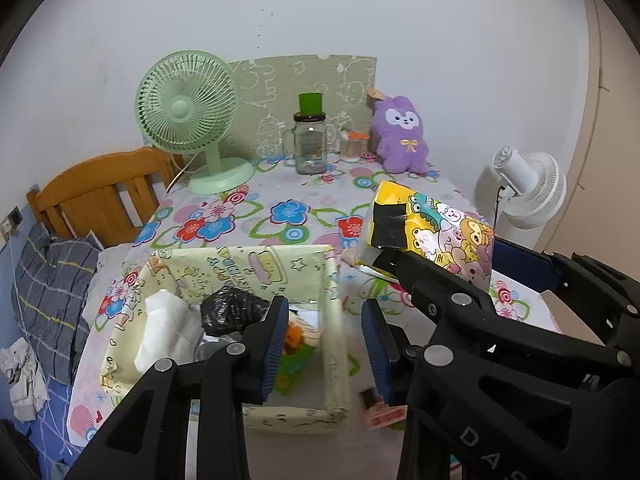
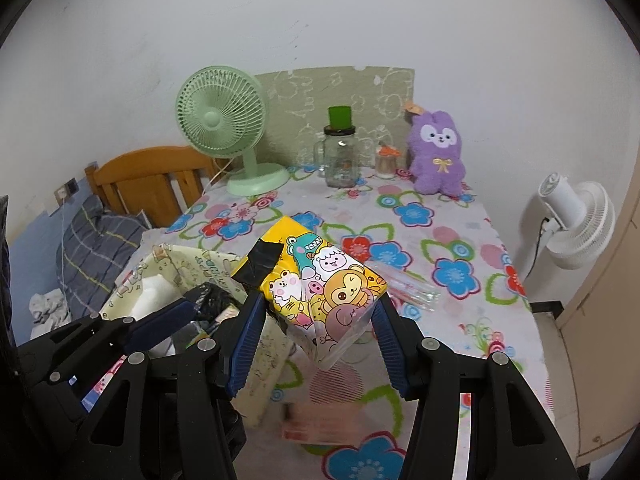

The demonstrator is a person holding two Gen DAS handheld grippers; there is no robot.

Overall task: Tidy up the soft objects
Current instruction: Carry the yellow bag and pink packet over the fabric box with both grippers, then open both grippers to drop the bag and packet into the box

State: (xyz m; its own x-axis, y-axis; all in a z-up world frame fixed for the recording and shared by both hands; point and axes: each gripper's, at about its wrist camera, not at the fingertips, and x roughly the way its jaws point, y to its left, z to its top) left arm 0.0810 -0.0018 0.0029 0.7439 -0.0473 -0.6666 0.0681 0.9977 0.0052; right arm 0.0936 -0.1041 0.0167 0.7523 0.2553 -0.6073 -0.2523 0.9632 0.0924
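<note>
My right gripper (image 2: 318, 340) is shut on a yellow tissue pack (image 2: 320, 280) printed with cartoon animals and holds it above the flowered tablecloth, just right of a pale yellow fabric box (image 1: 248, 252). The box holds a white bundle (image 1: 164, 332), a crumpled black bag (image 1: 232, 308) and an orange-and-green item. My left gripper (image 1: 326, 344) hangs open over the box's right wall, which shows blurred between the pads without touching either. A purple plush (image 1: 402, 136) stands at the table's far right.
A green desk fan (image 1: 188, 108) and a glass jar mug with a green lid (image 1: 310, 144) stand at the back. Clear plastic wrap (image 2: 408, 288) lies right of the pack. A white fan (image 1: 528, 188) stands off the right edge, and a wooden headboard (image 1: 100, 192) and bed lie to the left.
</note>
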